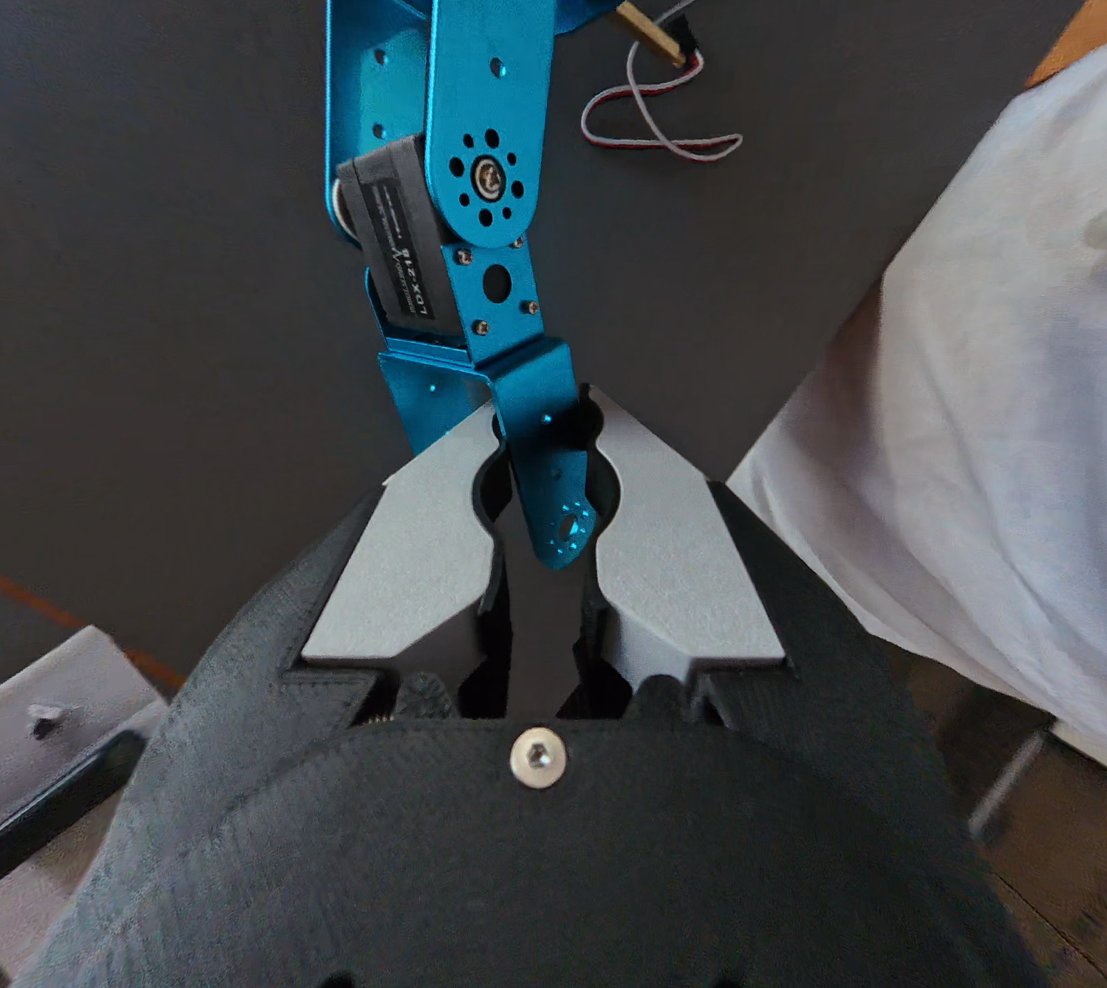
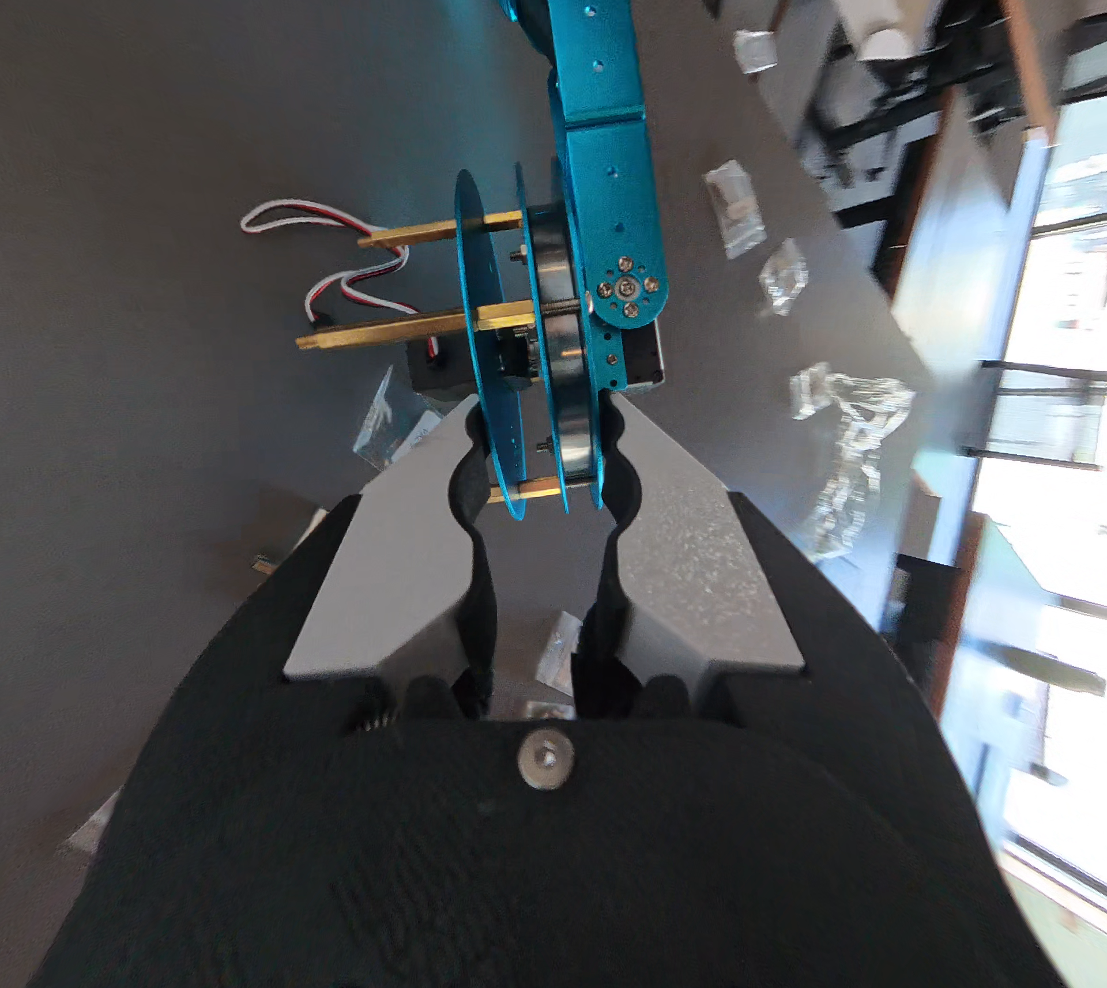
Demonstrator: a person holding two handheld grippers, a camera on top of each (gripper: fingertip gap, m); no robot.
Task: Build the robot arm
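1. Left wrist view: The left gripper (image 1: 548, 486), black with grey fingers, is squeezed onto the thin end bracket (image 1: 548, 456) of a small blue metal robot arm (image 1: 479, 121).
2. The bracket sits between the two fingers, and each finger seems to touch one side of it.
3. A black motor box (image 1: 392, 246) sits in the arm's joint, just past the fingers.
4. The arm is over a dark grey table top (image 1: 150, 180).
5. A red and white wire (image 1: 653, 127) loops on the table, near a gold metal post (image 1: 650, 34).
6. White cloth (image 1: 958, 390) fills the right side.
7. Right wrist view: The right gripper (image 2: 545, 456), also black with grey fingers, is clamped on the round blue base plates (image 2: 485, 330) of the same blue arm (image 2: 605, 121).
8. The plates stand on edge between the fingers, and the fingers press on them from both sides.
9. Gold posts (image 2: 413, 333) stick out to the left of the plates.
10. The red and white wire (image 2: 353, 276) curls beside the posts.
11. Small clear plastic bags (image 2: 844, 432) lie on the grey table (image 2: 180, 121), to the right.
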